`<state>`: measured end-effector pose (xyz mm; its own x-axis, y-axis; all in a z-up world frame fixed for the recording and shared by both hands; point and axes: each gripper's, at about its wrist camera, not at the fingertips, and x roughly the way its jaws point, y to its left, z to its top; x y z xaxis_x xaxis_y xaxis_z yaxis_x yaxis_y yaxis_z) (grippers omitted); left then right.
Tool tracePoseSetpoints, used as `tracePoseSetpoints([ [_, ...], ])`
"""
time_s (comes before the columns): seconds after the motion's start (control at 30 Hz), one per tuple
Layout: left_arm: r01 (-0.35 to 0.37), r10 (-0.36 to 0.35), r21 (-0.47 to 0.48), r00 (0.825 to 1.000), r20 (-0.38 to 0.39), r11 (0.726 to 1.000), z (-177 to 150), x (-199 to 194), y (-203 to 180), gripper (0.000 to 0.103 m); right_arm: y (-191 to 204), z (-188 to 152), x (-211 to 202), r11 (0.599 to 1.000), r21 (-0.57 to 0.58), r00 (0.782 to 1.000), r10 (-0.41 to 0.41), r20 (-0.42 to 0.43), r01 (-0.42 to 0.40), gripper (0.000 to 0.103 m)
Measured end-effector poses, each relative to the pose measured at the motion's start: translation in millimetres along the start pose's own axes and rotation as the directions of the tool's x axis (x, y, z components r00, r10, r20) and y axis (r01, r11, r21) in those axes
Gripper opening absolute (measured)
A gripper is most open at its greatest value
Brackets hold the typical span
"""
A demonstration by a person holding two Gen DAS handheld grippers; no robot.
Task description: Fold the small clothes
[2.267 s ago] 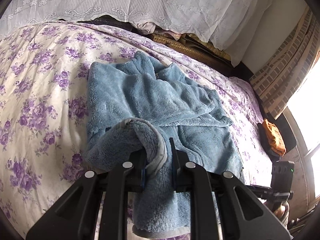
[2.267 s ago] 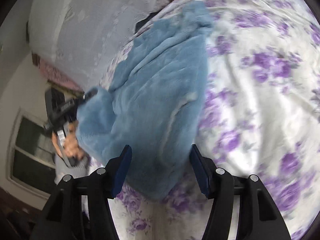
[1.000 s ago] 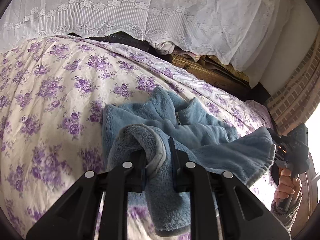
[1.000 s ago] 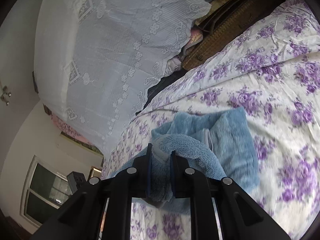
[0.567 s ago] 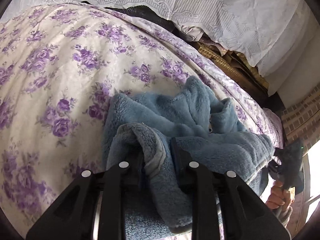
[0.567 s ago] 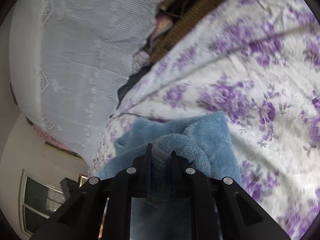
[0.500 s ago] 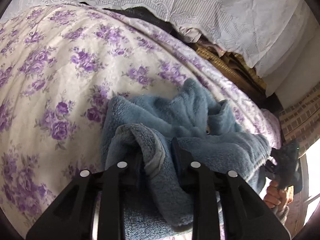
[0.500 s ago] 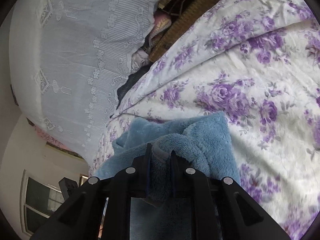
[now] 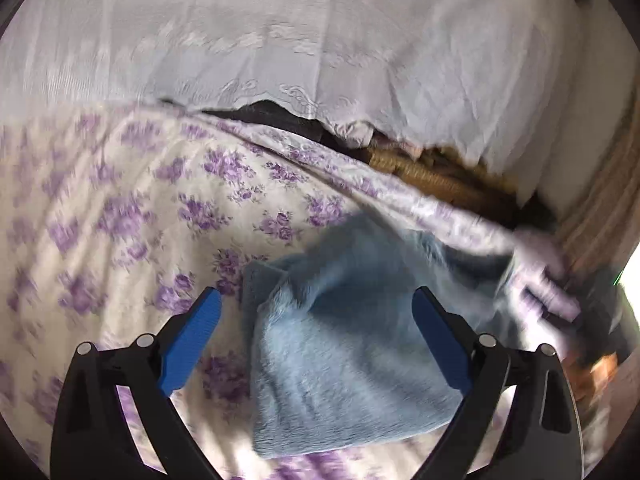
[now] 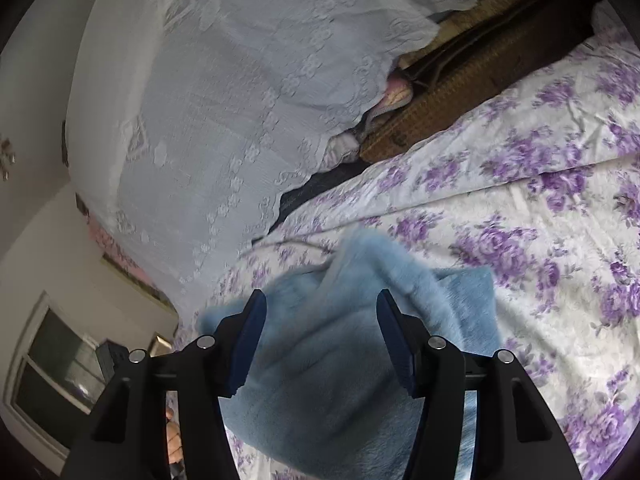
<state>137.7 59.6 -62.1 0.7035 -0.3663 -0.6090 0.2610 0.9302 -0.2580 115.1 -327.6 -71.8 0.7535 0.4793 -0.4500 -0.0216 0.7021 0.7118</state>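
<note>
A white lace curtain [image 9: 320, 40] hangs behind the bed, with a woven brown basket [image 9: 432, 178] and bundled cloth at its foot. The purple-flowered bedspread [image 9: 120, 208] lies bare to the left. The fluffy blue jacket [image 9: 344, 344] lies folded on the bedspread. The left gripper [image 9: 316, 320] and the right gripper [image 10: 320, 336] both stand wide, gripping nothing, above the jacket.

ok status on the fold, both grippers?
Left gripper open, nothing held. Right gripper open, nothing held. Blue fleece garment lies doubled over on the floral bedspread. Nothing in the way; left view motion-blurred.
</note>
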Motion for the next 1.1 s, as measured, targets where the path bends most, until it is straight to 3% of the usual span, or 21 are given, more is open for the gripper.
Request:
tracePoseSetpoints([
  [0.03,-0.036,0.036,0.083,0.999,0.006,0.996,-5,2,-12,0.093,7,-3,3,0.999,-0.035,1.000,-0.007,-0.013,0.007,0.056],
  [0.13,-0.081,0.080,0.213,0.997,0.012,0.974,-15,9,-38,0.093,27,-13,16,0.992,-0.122,0.997,-0.023,-0.070,0.015,0.051],
  [0.23,-0.148,0.148,0.270,0.989,0.019,0.951,-14,21,-60,0.093,44,-22,34,0.980,-0.191,0.988,-0.078,-0.131,0.052,0.051],
  [0.33,-0.216,0.228,0.270,0.974,-0.012,0.938,0,46,-74,0.094,56,-22,59,0.965,-0.241,0.975,-0.148,-0.167,0.105,0.051],
  [0.43,-0.333,0.355,0.245,0.933,-0.052,0.911,10,82,-71,0.096,50,-11,84,0.937,-0.256,0.953,-0.275,-0.124,0.237,0.054],
  [0.5,-0.416,0.446,0.210,0.887,-0.123,0.885,4,118,-50,0.099,33,-6,102,0.899,-0.278,0.921,-0.378,-0.096,0.340,0.057],
  [0.53,-0.387,0.412,0.160,0.894,-0.174,0.908,-5,133,-33,0.099,12,-7,111,0.896,-0.251,0.910,-0.401,-0.103,0.366,0.056],
  [0.6,-0.281,0.277,0.015,0.932,-0.234,0.959,-8,139,-8,0.099,-11,-10,114,0.917,-0.225,0.928,-0.359,-0.100,0.330,0.053],
  [0.7,-0.237,0.211,-0.078,0.945,-0.248,0.968,-2,127,8,0.099,2,-13,103,0.899,-0.273,0.928,-0.368,-0.051,0.342,0.054],
  [0.8,-0.244,0.224,-0.083,0.954,-0.200,0.966,-6,105,3,0.098,24,-26,82,0.860,-0.335,0.918,-0.394,0.047,0.386,0.056],
  [0.9,-0.231,0.231,0.010,0.967,-0.105,0.973,-11,76,-23,0.098,54,-44,61,0.859,-0.385,0.940,-0.332,0.080,0.336,0.066],
  [0.97,-0.223,0.230,0.079,0.968,-0.100,0.972,-20,72,-39,0.098,66,-62,62,0.847,-0.433,0.945,-0.326,0.037,0.309,0.075],
  [1.0,-0.244,0.257,0.120,0.960,-0.113,0.962,-26,77,-48,0.098,65,-76,75,0.831,-0.464,0.932,-0.361,-0.034,0.306,0.080],
  [1.03,-0.306,0.332,0.185,0.935,-0.126,0.934,-38,88,-56,0.099,63,-87,88,0.815,-0.486,0.913,-0.400,-0.077,0.316,0.081],
  [1.07,-0.346,0.379,0.232,0.918,-0.116,0.909,-46,96,-61,0.099,62,-97,97,0.778,-0.528,0.897,-0.437,-0.066,0.340,0.082],
  [1.1,-0.368,0.399,0.256,0.914,-0.079,0.894,-53,97,-64,0.099,66,-99,100,0.758,-0.550,0.890,-0.453,-0.055,0.352,0.083],
])
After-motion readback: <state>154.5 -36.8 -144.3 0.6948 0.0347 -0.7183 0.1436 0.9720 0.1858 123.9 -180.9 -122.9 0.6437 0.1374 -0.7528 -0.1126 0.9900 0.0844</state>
